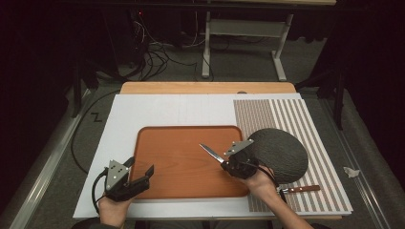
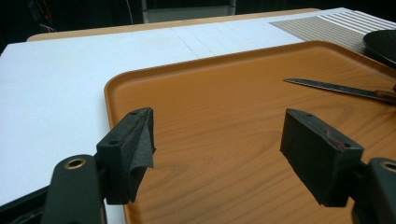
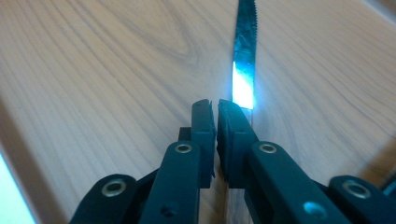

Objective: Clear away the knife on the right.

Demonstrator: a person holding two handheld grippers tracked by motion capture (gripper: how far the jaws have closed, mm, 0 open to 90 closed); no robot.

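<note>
A knife (image 1: pixel 210 151) with a serrated blade (image 3: pixel 245 60) points up and left over the right part of the brown wooden tray (image 1: pixel 181 186). My right gripper (image 1: pixel 225 163) sits at the knife's handle end, its jaws closed together (image 3: pixel 215 109). The blade runs out from under the right jaw, offset from the gap, so I see nothing between the pads. My left gripper (image 1: pixel 142 175) hovers at the tray's front left corner, its jaws wide apart (image 2: pixel 217 154) and empty. The knife blade (image 2: pixel 327 87) lies far ahead of it to the right.
A dark round domed object (image 1: pixel 282 152) rests on the striped mat (image 1: pixel 310 129) right behind my right hand. A second knife with a wooden handle (image 1: pixel 302 189) lies on the mat near the front edge. A white board (image 1: pixel 162 109) covers the table.
</note>
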